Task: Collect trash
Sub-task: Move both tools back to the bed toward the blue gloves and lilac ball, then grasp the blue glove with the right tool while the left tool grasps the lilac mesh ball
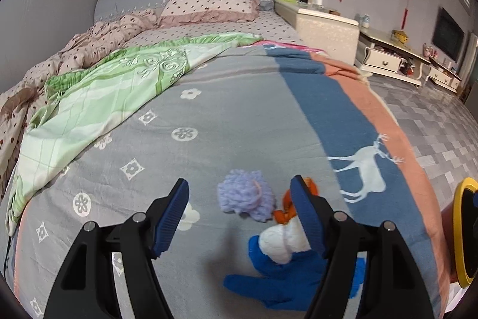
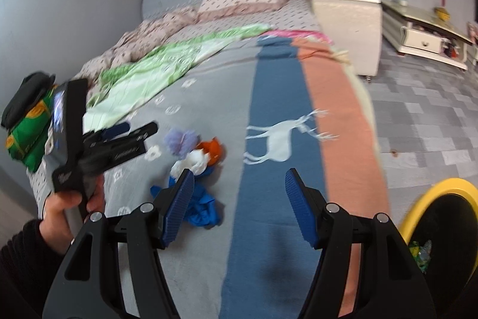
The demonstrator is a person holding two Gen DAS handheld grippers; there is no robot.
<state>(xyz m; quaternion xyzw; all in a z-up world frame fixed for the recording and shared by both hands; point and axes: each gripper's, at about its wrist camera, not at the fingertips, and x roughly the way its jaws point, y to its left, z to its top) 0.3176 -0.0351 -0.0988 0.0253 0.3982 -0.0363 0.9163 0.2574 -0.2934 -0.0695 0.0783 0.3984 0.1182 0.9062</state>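
Both claws stood wide and held nothing. From its own wrist camera the left claw (image 1: pixel 239 217) hung over a small heap of trash on the bed (image 1: pixel 227 109): a lilac yarn ball (image 1: pixel 243 193) lay between its blue pads, untouched, while an orange scrap (image 1: pixel 285 208) and a white wad (image 1: pixel 280 241) sat against the inner side of the right-hand finger, partly hidden by it. Whether that pad touched them I could not tell. A blue glove (image 1: pixel 277 280) lay beneath the white wad, nearest the camera.

From the other wrist camera the right claw (image 2: pixel 239 204) hovered over the blanket's dark blue stripe (image 2: pixel 269 115), beside the white deer print, with the heap off to its left, the glove partly behind its left pad. A hand (image 2: pixel 62 208) gripped the left tool's handle. At the bed's right side stood a yellow-rimmed bin (image 2: pixel 430 190), black-lined, with a few scraps inside.
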